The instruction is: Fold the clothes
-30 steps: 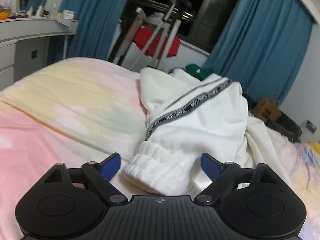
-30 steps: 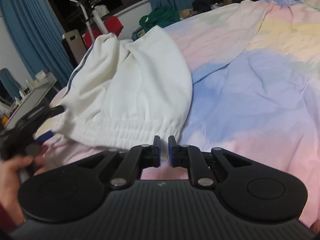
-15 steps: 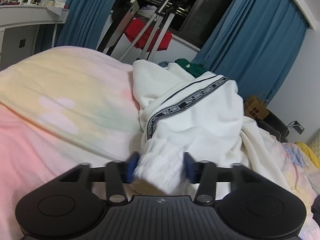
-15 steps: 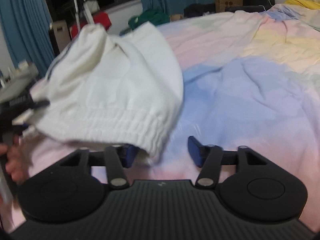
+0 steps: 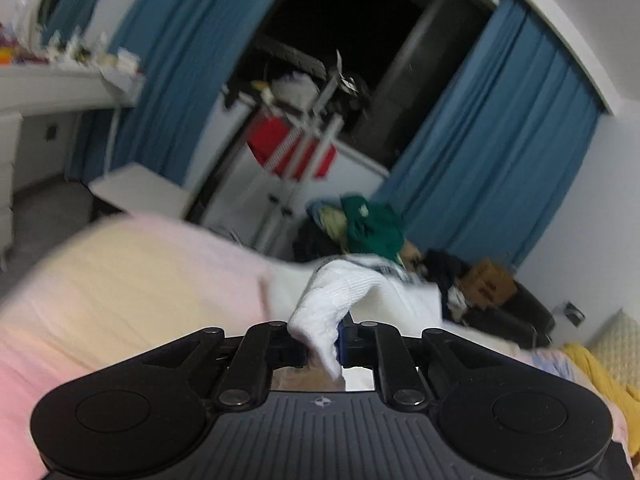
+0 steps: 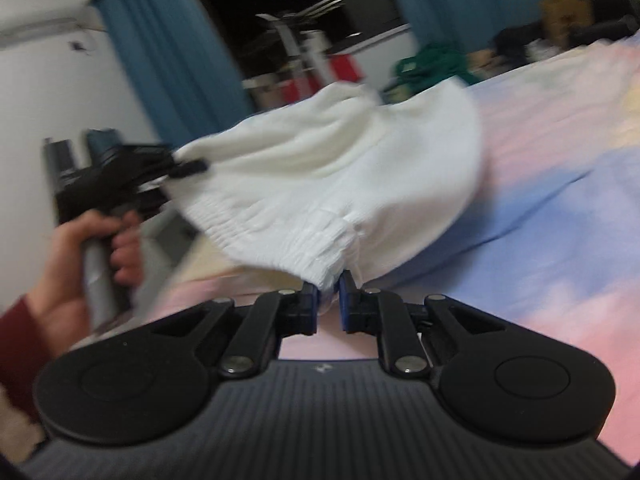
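A white garment (image 6: 332, 168) with a ribbed elastic band is lifted above the pastel bedsheet (image 6: 540, 208). My right gripper (image 6: 329, 304) is shut on the right end of the band. My left gripper (image 5: 322, 344) is shut on the other ribbed end (image 5: 332, 300). In the right wrist view the left gripper (image 6: 180, 168) shows at the left, held by a hand, pinching the band's far corner. The band is stretched between the two grippers and the rest of the garment trails down onto the bed behind.
Blue curtains (image 5: 492, 152) flank a dark window. A metal drying rack (image 5: 304, 128) with a red item stands past the bed. A green garment (image 5: 372, 224) and a cardboard box (image 5: 488, 284) lie beyond the bed edge. A white desk (image 5: 48, 88) is at the left.
Both grippers have closed on the ribbed band and lifted it off the bed. The garment now hangs stretched between them. Both views are motion-blurred.
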The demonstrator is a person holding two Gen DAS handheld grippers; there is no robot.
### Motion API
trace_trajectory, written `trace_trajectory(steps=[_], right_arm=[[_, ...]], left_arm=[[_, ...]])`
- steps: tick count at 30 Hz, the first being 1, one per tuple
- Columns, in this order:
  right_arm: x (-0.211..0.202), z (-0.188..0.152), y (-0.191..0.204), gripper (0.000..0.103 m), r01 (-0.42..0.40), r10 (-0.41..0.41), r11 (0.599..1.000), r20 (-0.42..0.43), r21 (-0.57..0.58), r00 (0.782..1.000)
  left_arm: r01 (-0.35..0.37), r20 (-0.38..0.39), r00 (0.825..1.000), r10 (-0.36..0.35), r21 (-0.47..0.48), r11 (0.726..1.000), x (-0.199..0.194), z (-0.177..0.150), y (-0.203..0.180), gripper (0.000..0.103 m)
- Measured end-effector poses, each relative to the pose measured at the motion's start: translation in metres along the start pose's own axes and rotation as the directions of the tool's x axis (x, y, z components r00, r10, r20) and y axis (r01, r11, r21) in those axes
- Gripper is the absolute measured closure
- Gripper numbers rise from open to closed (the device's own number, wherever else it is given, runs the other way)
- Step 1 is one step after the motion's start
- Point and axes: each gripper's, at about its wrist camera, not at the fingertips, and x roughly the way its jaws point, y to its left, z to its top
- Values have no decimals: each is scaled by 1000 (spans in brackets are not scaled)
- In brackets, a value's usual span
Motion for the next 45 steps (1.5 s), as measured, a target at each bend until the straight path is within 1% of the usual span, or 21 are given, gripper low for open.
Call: trace_trajectory(steps=[4,5,7,10,11,14,15,16,17,18,19,20,21,23,27,29,33,36,38,42,45], right_arm=[[0,-12,52,89,-171,171,985,-18,29,985],[8,-18,63,89,-191,192,981,-30,27,981],[31,-32,82,89,-206,206,979,-64,13,976],[63,-49,96,88,-207,206,978,-114,3,972],[69,-51,96,88,-202,200,979,-123,-6,972],[75,-55,95,86,-199,192,979,-134,-39,972],[73,-54,93,84,-208,200,977,-138,-41,970],[72,-52,91,79,-225,217,974,-154,-38,964],[70,-51,89,72,-247,237,969,-176,-32,955],[68,-50,87,65,-257,246,966,-202,-30,948],[64,-49,86,44,-247,233,968,-214,-40,949],[59,-48,85,27,-229,213,972,-216,-56,953],[53,-45,81,23,-218,199,973,-209,-73,957],[39,-38,73,22,-220,197,970,-196,-106,961],[8,-18,55,22,-192,166,968,-158,-165,973],[-8,-7,46,22,-169,145,966,-131,-194,981],[-37,28,25,22,-95,85,961,-48,-259,995],[-51,56,8,22,-34,40,947,11,-319,999],[-62,73,-4,22,5,15,934,53,-358,998],[-82,87,-38,22,88,-37,924,143,-373,989],[-84,84,-62,22,122,-65,928,171,-351,983]], left_arm=[[-116,36,993,114,56,992,-30,41,45,89],[-153,35,988,151,73,986,-32,47,58,89],[-219,4,976,219,93,971,-27,49,83,89],[-302,-73,947,312,120,946,-8,38,116,89],[-320,-95,938,333,131,938,-2,32,123,88],[-327,-132,930,343,126,936,5,15,130,85],[-324,-135,930,341,132,937,8,11,127,81],[-324,-134,930,343,145,935,7,8,123,79],[-326,-130,929,347,159,932,3,4,118,72],[-328,-126,928,351,172,929,-1,1,113,60],[-328,-124,928,353,183,927,-5,-3,108,53],[-324,-123,929,350,189,927,-9,-6,104,40],[-322,-120,930,347,192,927,-15,-8,99,30],[-328,-97,931,351,197,924,-35,-18,82,21],[-335,-38,936,349,206,920,-79,-37,47,12],[-332,-9,940,341,204,921,-103,-48,28,10],[-282,20,958,287,255,925,-141,-79,-25,9],[-235,32,972,235,249,940,-163,-103,-64,9],[-198,25,980,198,248,948,-170,-122,-88,9],[-151,28,988,149,248,957,-173,-154,-124,9],[-148,52,989,139,259,955,-166,-174,-136,9]])
